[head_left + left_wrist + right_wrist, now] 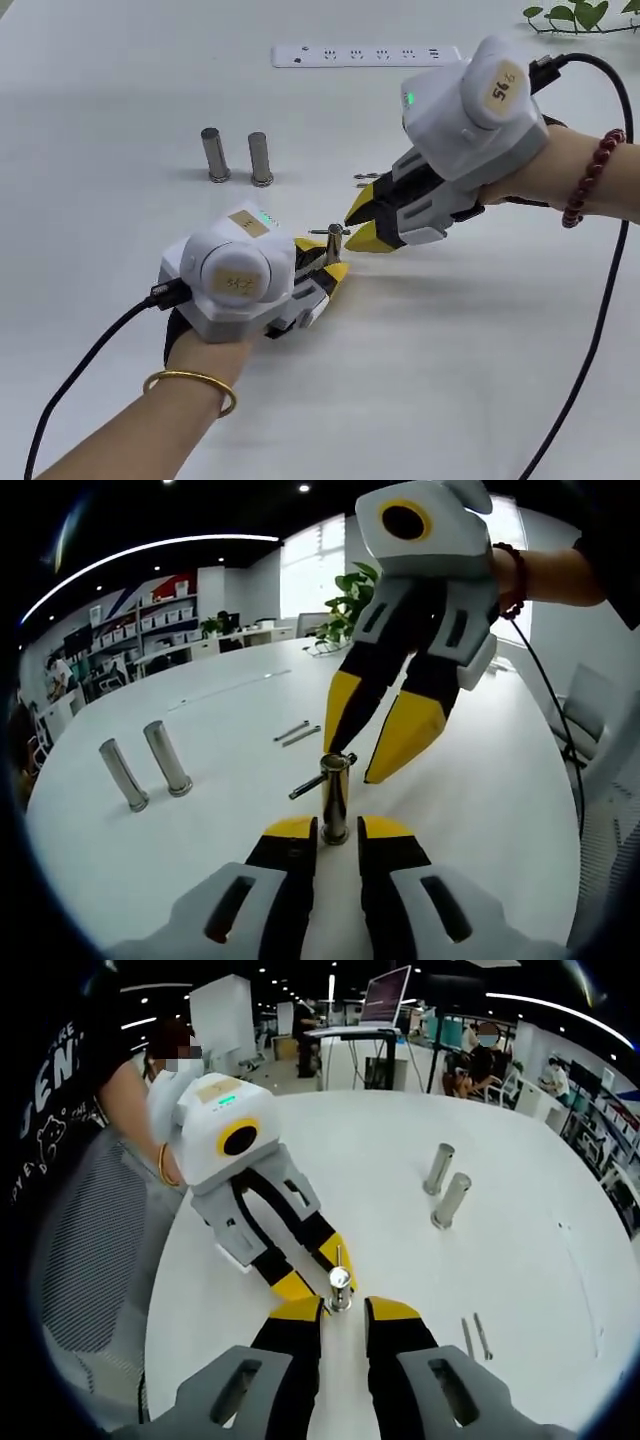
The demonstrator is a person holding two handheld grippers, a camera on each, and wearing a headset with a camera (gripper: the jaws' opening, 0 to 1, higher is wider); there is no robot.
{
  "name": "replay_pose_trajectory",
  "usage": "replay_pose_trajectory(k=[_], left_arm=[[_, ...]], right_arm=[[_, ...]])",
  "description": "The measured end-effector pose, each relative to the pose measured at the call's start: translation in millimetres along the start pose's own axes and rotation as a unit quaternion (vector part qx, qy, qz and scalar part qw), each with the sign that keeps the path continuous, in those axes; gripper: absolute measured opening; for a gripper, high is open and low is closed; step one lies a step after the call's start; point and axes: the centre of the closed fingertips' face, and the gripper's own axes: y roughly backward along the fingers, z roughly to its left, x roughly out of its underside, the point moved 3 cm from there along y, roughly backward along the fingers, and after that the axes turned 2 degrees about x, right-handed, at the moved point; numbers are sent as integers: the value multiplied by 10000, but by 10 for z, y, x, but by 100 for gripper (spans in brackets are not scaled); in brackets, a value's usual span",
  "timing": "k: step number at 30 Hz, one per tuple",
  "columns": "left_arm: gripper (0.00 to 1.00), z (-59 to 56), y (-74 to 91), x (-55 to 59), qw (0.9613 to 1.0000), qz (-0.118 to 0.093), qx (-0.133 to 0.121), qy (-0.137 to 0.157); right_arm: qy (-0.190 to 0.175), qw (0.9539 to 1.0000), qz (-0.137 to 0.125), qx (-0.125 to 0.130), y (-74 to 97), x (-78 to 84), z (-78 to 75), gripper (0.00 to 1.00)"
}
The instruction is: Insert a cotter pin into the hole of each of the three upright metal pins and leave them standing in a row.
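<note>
Yellow-tipped left claw point(335, 832): clenched on the foot of a silver upright metal pin point(335, 790) standing on the white tabletop point(480, 780).
Thin dark cotter pin point(308, 785): crosswise through that pin near its top.
Right claw point(355, 763): released, tips just beside the cotter pin's end.
Spare cotter pins point(297, 732): two, lying flat beyond.
Other steel pins point(215, 155): two, upright, side by side.

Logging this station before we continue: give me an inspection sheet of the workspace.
Surface: white table.
Job's things: metal pin between the left jaws, cotter pin through its hole; two more pins upright, side by side; spare cotter pins lying loose.
Clutter: power strip, plant.
Grippers: left gripper shut on the metal pin; right gripper open, jaws at the cotter pin.
Cables: left cable and right cable cross the table.
Surroundings: office shelves.
</note>
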Motion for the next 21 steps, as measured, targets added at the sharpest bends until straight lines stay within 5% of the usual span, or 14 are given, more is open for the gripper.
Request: replay_pose_trajectory(k=[6, 10, 15, 21], left_arm=[[12, 16, 12, -4, 9998, -35, -165, 126], [10, 13, 10, -26, 9993, -75, -249, 264], [7, -1, -14, -23, 9990, -85, -314, 299], [6, 7, -11, -12, 9992, -59, -345, 207]], right_arm=[[-374, 9992, -86, 107, 38, 19, 3, 19], [-807, 9958, -365, 230, 87, -3, 24, 23], [-780, 9957, -285, 406, 132, 100, 74, 24], [-1104, 9907, -564, 554, 206, 111, 128, 25]])
